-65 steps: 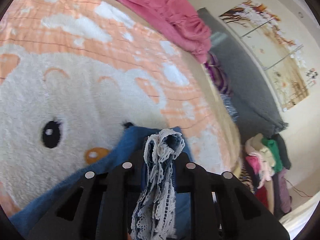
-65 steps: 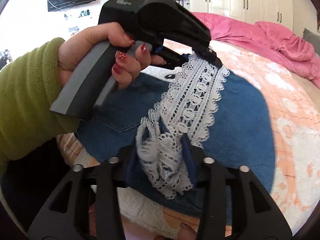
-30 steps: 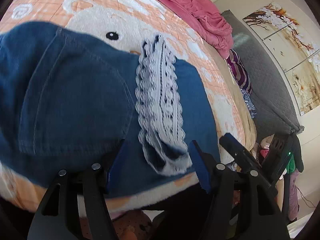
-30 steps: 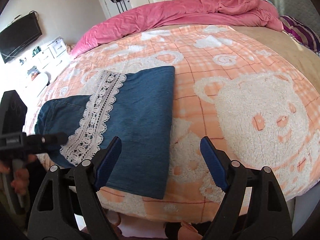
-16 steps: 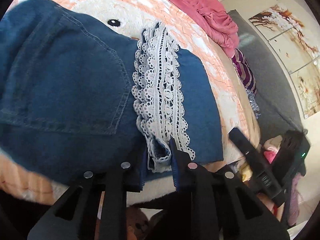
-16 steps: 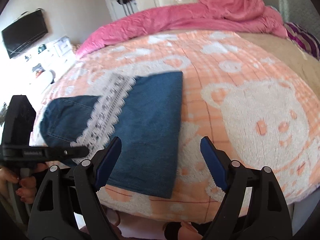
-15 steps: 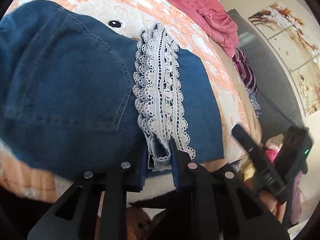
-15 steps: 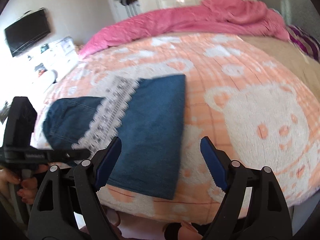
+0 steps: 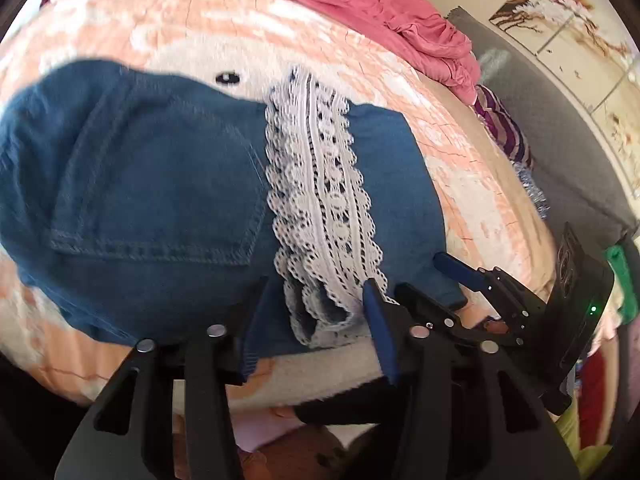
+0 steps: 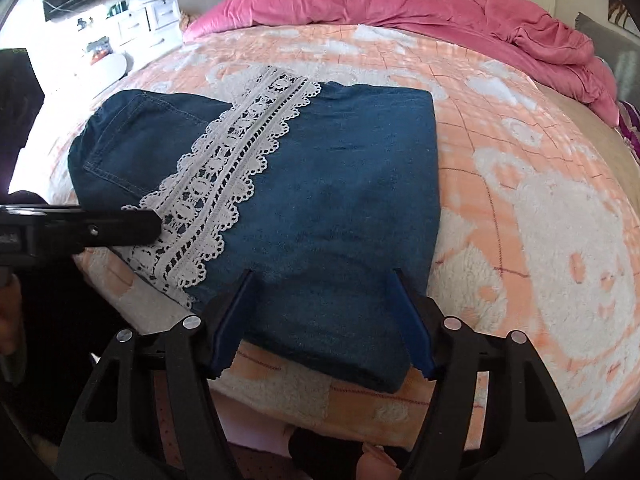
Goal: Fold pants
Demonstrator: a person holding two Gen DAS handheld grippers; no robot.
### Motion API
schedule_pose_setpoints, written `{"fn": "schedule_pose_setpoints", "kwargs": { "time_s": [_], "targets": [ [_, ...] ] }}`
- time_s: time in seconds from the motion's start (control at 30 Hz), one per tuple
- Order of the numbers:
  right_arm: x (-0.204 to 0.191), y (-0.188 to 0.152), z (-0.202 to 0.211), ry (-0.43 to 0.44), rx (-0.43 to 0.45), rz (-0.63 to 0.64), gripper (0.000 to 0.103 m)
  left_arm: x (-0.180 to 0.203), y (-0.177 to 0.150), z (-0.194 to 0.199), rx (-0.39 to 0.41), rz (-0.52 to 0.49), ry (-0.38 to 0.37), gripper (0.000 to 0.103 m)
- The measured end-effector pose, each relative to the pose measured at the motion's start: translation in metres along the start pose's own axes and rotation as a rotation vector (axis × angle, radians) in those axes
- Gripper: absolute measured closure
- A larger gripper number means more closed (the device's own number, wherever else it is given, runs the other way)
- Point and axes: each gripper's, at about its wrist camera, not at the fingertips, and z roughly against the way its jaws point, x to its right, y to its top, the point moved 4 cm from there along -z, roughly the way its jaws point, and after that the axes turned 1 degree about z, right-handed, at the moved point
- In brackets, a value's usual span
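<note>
Denim, dark blue, lies folded into a flat packet near the front edge of the bed: these are the pants (image 10: 328, 200), resting on a fleecy peach-and-white blanket (image 10: 540, 208) printed with bears.

At the left of the right wrist view sits the pants' back pocket (image 10: 136, 148) with its pale stitching. The left claw (image 9: 310, 316) comes in here; in its own view its jaws have just been opening and now stand spread. The near end of the lace lies between the blue pads (image 9: 378, 320), and I see no pinch on it.

Next to the right comes the white lace band (image 10: 224, 184), running slantwise across the denim from the near edge up toward the far edge, scalloped on both sides.

Right of the lace the cloth is plain and smooth, ending in a straight folded edge. The right claw (image 10: 324, 316) is over the near edge of this part. Its jaws have just been closing but are still parted, one pad on each side of the plain denim near the packet's front corner; whether the pads touch the cloth I cannot tell, and nothing is clamped.

Farther right the blanket is bare. Along the far side of the bed lies a rumpled pink quilt (image 10: 440, 12).
</note>
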Motion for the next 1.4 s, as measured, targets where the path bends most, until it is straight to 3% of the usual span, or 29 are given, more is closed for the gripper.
{"fn": "schedule_pose_setpoints", "kwargs": {
  "time_s": [0.63, 0.73, 0.9, 0.97, 1.03, 1.17, 1.4],
  "targets": [
    [0.019, 0.008, 0.030, 0.023, 0.060, -0.131, 0.040, -0.008, 0.003, 0.024, 0.046, 0.000, 0.013, 0.057],
    [0.021, 0.009, 0.034, 0.022, 0.075, -0.152, 0.040, -0.011, 0.001, 0.033, 0.066, 0.000, 0.018, 0.048],
    [0.018, 0.011, 0.038, 0.021, 0.084, -0.158, 0.034, -0.015, 0.002, 0.045, 0.094, 0.014, 0.026, 0.047],
    [0.017, 0.013, 0.040, 0.023, 0.087, -0.159, 0.034, -0.022, 0.002, 0.052, 0.107, 0.035, 0.034, 0.040],
    [0.015, 0.016, 0.042, 0.028, 0.094, -0.158, 0.034, -0.028, 0.002, 0.059, 0.121, 0.052, 0.037, 0.038],
    [0.009, 0.022, 0.046, 0.042, 0.106, -0.144, 0.027, -0.046, 0.003, 0.082, 0.168, 0.108, 0.051, 0.031],
    [-0.025, 0.062, 0.051, 0.085, 0.139, -0.026, 0.017, -0.092, 0.005, 0.119, 0.242, 0.226, 0.109, 0.022]
  ]
}}
